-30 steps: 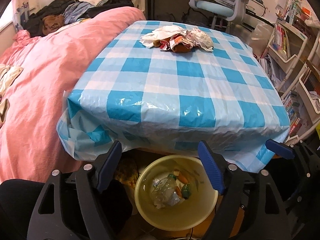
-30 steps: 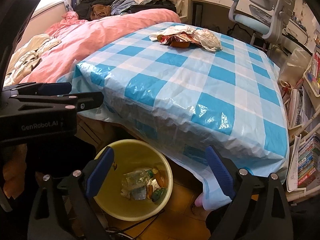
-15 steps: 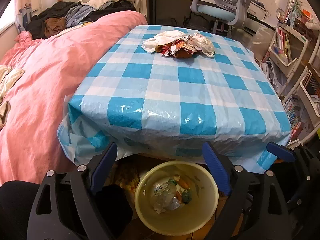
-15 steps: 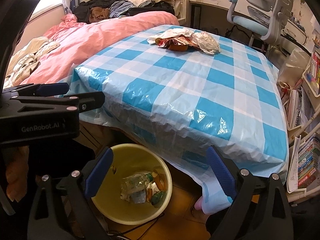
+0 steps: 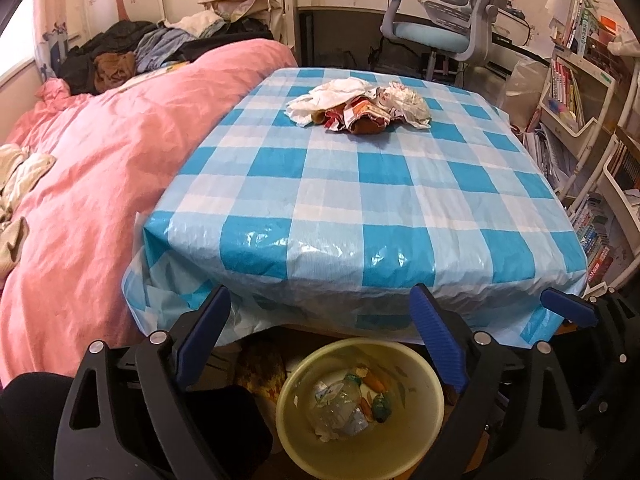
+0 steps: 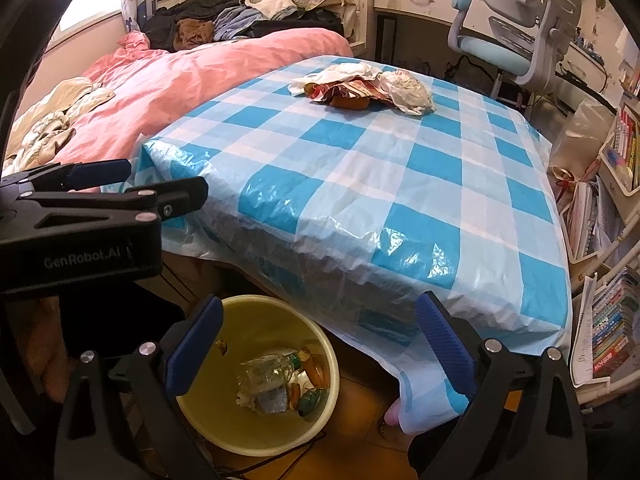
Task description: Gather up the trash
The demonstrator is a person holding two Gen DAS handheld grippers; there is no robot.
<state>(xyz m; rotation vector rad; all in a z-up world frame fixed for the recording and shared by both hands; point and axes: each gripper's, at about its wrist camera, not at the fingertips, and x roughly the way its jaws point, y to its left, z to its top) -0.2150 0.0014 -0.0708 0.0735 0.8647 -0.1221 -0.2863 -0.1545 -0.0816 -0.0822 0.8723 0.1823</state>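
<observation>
A heap of crumpled wrappers and white paper [image 5: 360,108] lies at the far end of the blue-checked table [image 5: 360,208]; it also shows in the right wrist view [image 6: 368,88]. A yellow bin [image 5: 424,436] with a plastic bottle and scraps stands on the floor under the near table edge, also in the right wrist view [image 6: 224,420]. My left gripper [image 5: 320,312] is open and empty above the bin. My right gripper [image 6: 316,320] is open and empty, also above the bin. The left gripper shows from the side in the right wrist view [image 6: 132,184].
A pink duvet bed [image 5: 88,168] lies to the left with clothes piled at its head. A blue office chair [image 5: 436,36] and desk stand behind the table. Bookshelves [image 5: 580,100] line the right side. The tablecloth hangs over the near edge.
Both grippers have risen and tipped up a little, so the table top and trash heap sit lower and larger in view. Both stay open and empty.
</observation>
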